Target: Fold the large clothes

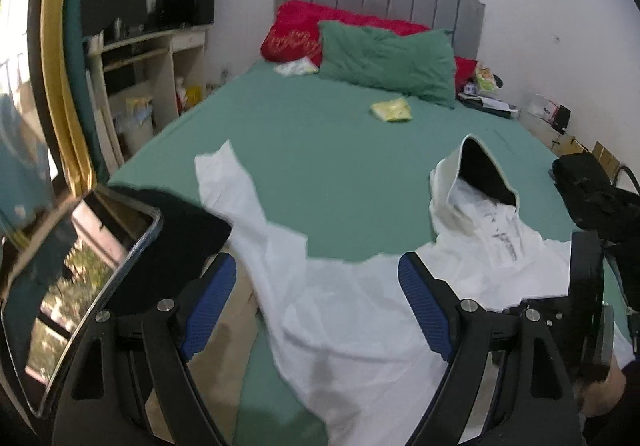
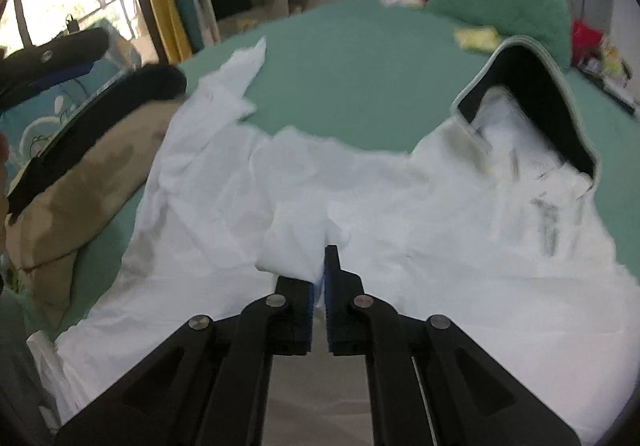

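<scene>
white cloth, a hooded garment [image 2: 360,186], lies spread over the near end of the bed [image 1: 340,134], its dark-lined hood [image 2: 532,94] standing up toward the pillows and one sleeve [image 1: 224,182] trailing off to the left. folding looks barely begun: the body is still broad and rumpled, with no neat crease or stacked layer showing. the right gripper [image 2: 325,266] is clamped on a bunched fold of the white fabric near the garment's middle, so a first fold seems to be in hand. the left gripper [image 1: 316,306] hangs over the garment with its blue pads wide apart and nothing between them. sleeves, hood and body all appear to remain to be folded.

the garment's near hem drops out of sight behind the gripper frames in both views. motion blur smears the cloth edges, so which layer is pinched is hard to say. a tan and black heap [image 2: 80,166] at the left bed edge cannot be identified.
</scene>
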A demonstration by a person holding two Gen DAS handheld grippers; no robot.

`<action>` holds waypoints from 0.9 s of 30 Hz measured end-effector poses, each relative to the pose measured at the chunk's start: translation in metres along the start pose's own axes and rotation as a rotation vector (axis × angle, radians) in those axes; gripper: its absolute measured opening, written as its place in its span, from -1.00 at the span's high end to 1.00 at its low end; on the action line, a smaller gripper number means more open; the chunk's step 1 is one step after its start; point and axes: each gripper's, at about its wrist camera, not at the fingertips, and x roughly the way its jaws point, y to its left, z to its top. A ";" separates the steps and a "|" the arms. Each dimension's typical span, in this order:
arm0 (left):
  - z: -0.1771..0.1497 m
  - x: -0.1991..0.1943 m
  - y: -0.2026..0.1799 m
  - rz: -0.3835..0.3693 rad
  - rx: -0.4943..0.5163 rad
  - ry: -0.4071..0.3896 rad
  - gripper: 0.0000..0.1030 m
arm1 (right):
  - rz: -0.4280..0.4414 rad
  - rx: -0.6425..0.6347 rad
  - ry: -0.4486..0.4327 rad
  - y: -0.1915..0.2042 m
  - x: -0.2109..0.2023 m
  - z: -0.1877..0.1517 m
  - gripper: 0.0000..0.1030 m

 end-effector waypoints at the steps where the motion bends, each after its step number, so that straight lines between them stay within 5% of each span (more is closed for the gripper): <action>1: -0.004 0.000 0.005 0.003 -0.004 0.002 -0.67 | 0.003 0.008 -0.011 -0.001 -0.002 0.004 0.75; 3: -0.010 0.001 0.012 0.004 -0.017 0.015 -0.67 | 0.009 0.016 -0.060 0.001 -0.007 0.017 0.60; 5: -0.015 0.001 0.020 -0.003 -0.023 0.018 -0.67 | 0.032 0.026 -0.115 0.006 -0.011 0.038 0.24; 7: -0.019 0.003 0.028 0.013 -0.039 0.031 -0.67 | 0.056 0.025 -0.144 0.016 -0.011 0.057 -0.46; 17: -0.026 0.002 0.059 0.046 -0.128 0.047 -0.67 | 0.185 0.041 -0.108 0.057 0.030 0.093 -0.48; 20: -0.028 0.000 0.069 0.074 -0.155 0.054 -0.67 | 0.267 0.027 -0.035 0.081 0.071 0.102 -0.26; 24: -0.026 0.003 0.073 0.085 -0.164 0.060 -0.67 | 0.262 -0.046 0.070 0.114 0.109 0.087 0.50; 25: -0.025 0.004 0.072 0.083 -0.163 0.061 -0.67 | 0.259 -0.056 0.074 0.116 0.112 0.084 0.91; 27: -0.024 0.005 0.070 0.077 -0.160 0.060 -0.67 | 0.223 -0.042 0.039 0.108 0.102 0.080 0.96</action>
